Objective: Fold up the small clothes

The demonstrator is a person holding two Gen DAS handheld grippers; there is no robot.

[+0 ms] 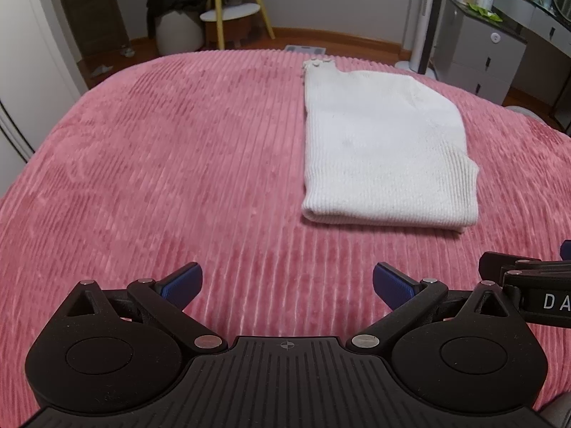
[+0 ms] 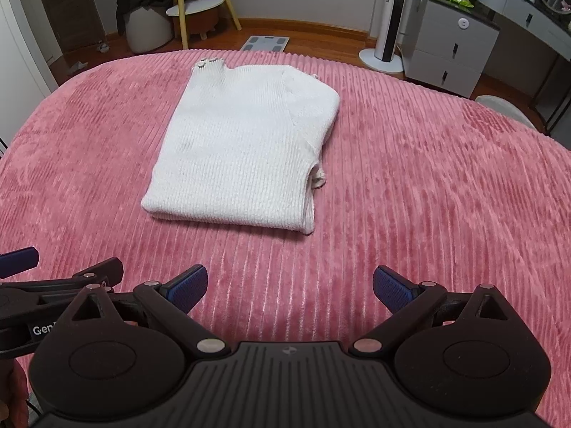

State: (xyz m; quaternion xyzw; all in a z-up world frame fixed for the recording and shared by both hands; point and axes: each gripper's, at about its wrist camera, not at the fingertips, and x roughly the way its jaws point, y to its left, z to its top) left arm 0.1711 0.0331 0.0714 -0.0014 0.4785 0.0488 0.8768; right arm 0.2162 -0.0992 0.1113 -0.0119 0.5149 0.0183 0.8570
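1. Left gripper [image 1: 287,285]: blue-padded fingers [image 1: 182,281] spread wide, holding nothing, hovering over the bedspread.
2. Pink ribbed bedspread [image 1: 160,149]: covers the bed.
3. White knit sweater [image 2: 242,149]: folded in a flat rectangle on the bedspread, ahead of both grippers, touched by neither.
4. Right gripper [image 2: 289,285]: fingers spread wide, holding nothing.

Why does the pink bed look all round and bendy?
Left wrist view: the fisheye lens curves the pink ribbed blanket edge and tilts the white tower fan. Right wrist view: same bulge; the folded white knit sweater stays sharp, lighting soft, no glare.
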